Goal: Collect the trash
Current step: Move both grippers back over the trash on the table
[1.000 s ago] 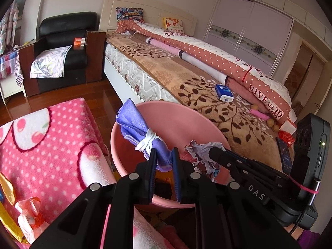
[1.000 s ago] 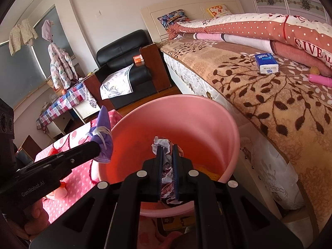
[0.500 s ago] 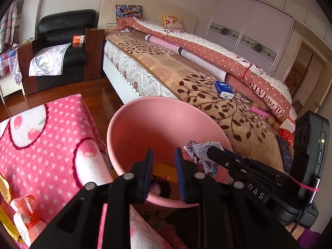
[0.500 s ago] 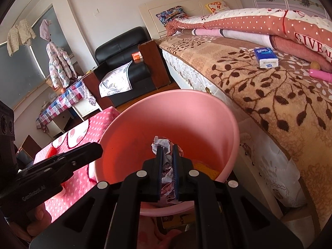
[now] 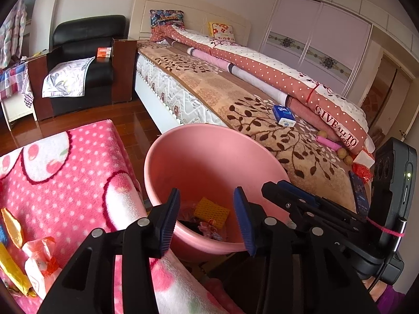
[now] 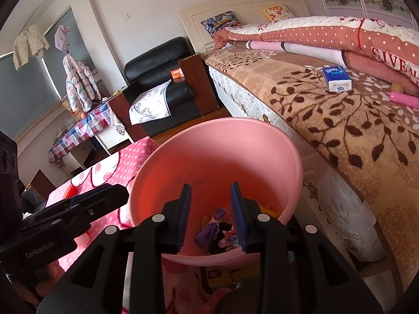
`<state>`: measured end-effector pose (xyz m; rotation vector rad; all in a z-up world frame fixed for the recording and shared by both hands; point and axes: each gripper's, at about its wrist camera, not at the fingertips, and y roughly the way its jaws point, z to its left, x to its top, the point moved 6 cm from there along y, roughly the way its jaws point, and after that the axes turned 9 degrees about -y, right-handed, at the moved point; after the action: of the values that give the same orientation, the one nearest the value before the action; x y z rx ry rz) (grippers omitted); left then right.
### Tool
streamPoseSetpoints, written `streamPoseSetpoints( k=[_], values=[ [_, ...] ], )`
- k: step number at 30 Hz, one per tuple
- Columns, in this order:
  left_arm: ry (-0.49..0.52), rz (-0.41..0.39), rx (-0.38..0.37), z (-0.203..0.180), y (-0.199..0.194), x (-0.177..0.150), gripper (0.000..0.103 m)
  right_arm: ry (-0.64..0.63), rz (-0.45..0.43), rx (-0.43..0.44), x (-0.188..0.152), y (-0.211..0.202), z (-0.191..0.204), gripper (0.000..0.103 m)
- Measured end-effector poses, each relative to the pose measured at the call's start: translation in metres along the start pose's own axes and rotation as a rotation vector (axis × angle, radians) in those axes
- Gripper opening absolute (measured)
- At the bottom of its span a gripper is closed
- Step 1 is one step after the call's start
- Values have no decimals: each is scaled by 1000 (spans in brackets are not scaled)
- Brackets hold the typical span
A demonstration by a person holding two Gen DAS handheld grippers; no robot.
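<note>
A pink plastic bucket point(image 5: 183, 146) point(image 6: 264, 141) stands between the bed and a pink-blanketed surface. Trash lies at its bottom: a yellow waffle-like piece point(image 5: 211, 210), a purple bag point(image 6: 209, 231) and crumpled wrappers point(image 6: 227, 238). My left gripper point(image 5: 207, 216) hangs over the bucket's near rim, its jaws opening, with nothing between them. The right gripper point(image 6: 210, 218) is over the bucket too, jaws opening and empty. Each gripper shows in the other's view: the right gripper point(image 5: 296, 201), the left gripper point(image 6: 86, 204).
Yellow and orange-white wrappers point(image 5: 28, 259) lie on the pink dotted blanket point(image 5: 65, 172) at left. The bed point(image 5: 235, 99) at right carries a blue tissue pack point(image 5: 283, 115), a pink tube point(image 5: 328, 142) and nuts. A black armchair point(image 5: 83, 60) stands at the back.
The left gripper let go of the purple bag, which fell into the bucket. The right gripper released the crumpled wrapper, which dropped in too. Both sets of jaws have widened.
</note>
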<state>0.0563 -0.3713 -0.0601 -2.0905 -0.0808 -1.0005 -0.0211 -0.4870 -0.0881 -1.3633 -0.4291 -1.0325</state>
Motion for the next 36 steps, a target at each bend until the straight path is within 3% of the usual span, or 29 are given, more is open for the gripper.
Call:
streamPoseSetpoints(
  k=[15, 36],
  values=[
    [-45, -98, 47, 32, -69, -3, 42, -87, -36, 71, 3, -28, 51, 32],
    [-190, -186, 202, 137, -168, -42, 51, -189, -29, 206, -8, -40, 132, 34]
  ],
)
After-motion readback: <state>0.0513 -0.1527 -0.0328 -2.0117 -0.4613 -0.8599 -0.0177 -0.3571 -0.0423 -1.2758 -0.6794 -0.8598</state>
